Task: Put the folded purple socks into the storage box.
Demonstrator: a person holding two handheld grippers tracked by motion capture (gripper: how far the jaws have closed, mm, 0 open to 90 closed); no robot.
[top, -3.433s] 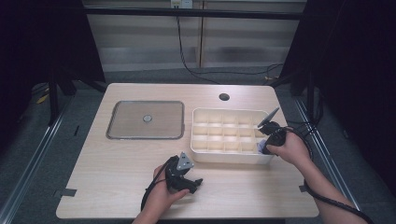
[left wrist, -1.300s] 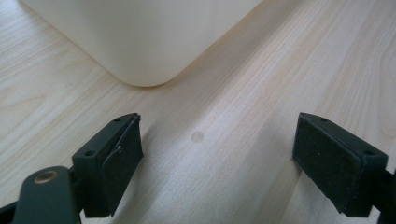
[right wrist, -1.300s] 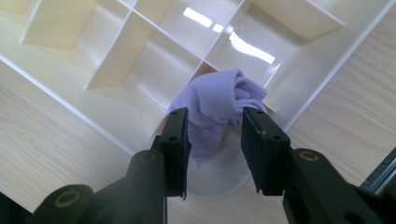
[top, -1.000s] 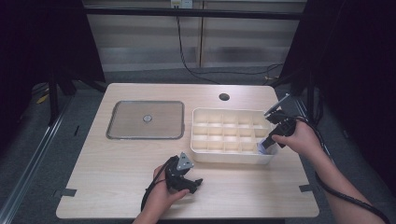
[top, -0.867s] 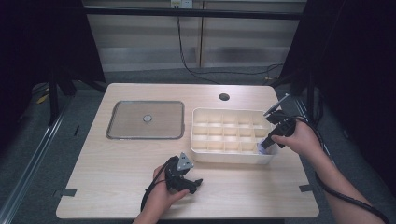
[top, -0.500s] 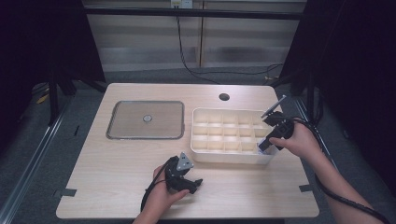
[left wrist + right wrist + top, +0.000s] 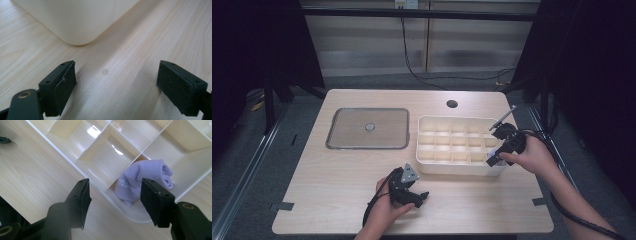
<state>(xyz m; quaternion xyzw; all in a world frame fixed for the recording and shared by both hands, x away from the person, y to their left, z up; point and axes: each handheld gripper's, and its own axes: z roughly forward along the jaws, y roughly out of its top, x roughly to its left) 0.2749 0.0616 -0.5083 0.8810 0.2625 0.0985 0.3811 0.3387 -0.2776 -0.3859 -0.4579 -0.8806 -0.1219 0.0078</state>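
High view: right gripper (image 7: 495, 159) hangs over the near-right corner of the white divided tray (image 7: 428, 165); left gripper (image 7: 421, 197) rests on the table (image 7: 312, 190) just before the tray; steel lid (image 7: 367, 128) well apart.

Left gripper view: jaws spread wide, nothing between them, tray corner just ahead.

Right gripper view: jaws spread, empty, above a rolled lilac cloth (image 7: 143, 181) in the corner cell. Likely a pick: drop straight down clear of the dividers, pinch the roll's middle.
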